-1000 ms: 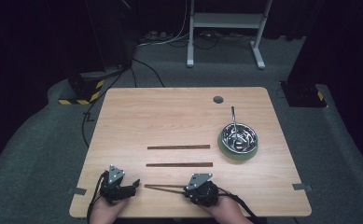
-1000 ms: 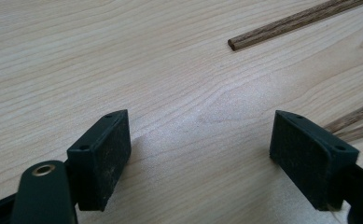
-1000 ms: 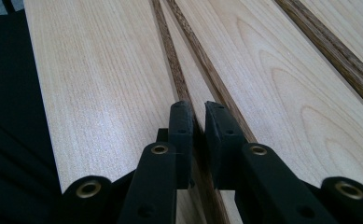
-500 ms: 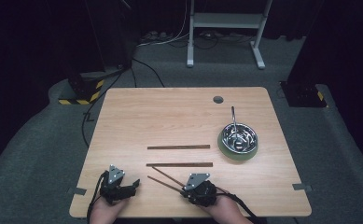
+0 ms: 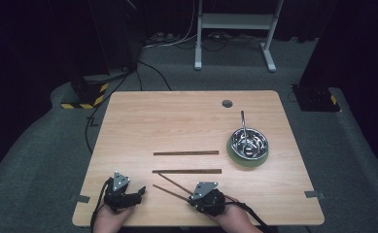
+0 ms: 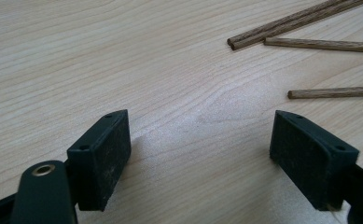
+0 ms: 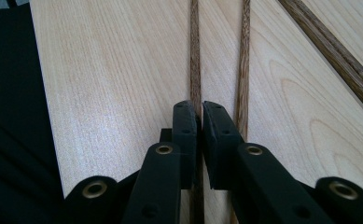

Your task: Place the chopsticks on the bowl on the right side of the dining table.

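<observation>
Since the earlier frames, the two wooden sticks at my right tongs (image 5: 192,196) have swung from lying nearly level to slanting up-left across the table (image 5: 143,121), and the jaws have just been closing. In the right gripper view, the right tongs are clamped on one chopstick (image 7: 195,56), which runs straight out from between the pads. A second chopstick (image 7: 243,60) lies just beside it on the wood, outside the jaws. My left tongs (image 5: 140,191) stand wide apart over bare wood near the front edge, holding nothing. Two further sticks lie level mid-table, the nearer stick (image 5: 186,171) and the farther stick (image 5: 185,153). A metal bowl (image 5: 249,143) stands well apart, at right.
</observation>
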Available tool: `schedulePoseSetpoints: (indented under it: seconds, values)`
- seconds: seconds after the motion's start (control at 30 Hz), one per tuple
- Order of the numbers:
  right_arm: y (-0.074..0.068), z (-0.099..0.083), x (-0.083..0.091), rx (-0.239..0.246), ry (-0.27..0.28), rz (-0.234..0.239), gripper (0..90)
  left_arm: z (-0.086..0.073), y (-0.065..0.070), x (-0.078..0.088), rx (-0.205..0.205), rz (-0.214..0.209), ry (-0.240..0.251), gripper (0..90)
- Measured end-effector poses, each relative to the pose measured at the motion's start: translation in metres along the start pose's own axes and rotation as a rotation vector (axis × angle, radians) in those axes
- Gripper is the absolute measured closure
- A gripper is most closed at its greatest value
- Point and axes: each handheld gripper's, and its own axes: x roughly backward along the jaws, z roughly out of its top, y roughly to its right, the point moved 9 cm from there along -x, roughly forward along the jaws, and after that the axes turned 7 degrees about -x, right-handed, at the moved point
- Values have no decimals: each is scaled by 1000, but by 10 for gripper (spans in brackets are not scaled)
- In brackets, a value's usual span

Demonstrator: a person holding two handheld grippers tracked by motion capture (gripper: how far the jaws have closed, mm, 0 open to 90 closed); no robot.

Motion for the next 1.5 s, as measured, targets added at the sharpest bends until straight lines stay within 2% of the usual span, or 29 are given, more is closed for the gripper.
schedulePoseSetpoints:
  seconds: [0.2,0.33,0.7,0.93,0.97,1.13,1.5]
  values:
    - [0,1,0,1,2,0,835,0,0,0,0,0,0,204]
    - [1,4,4,-8,23,6,835,0,0,0,1,0,0,204]
    - [7,7,16,-10,47,-19,835,0,0,0,-3,-3,-1,203]
    - [23,5,31,-44,66,-45,834,0,0,0,-6,-5,-1,203]
    - [27,3,35,-66,71,-47,834,0,0,0,-7,-6,-1,203]
    - [34,-2,41,-69,76,-57,835,0,1,0,-10,-7,0,203]
    - [75,-24,74,-131,70,-151,836,0,1,0,-10,-8,0,204]
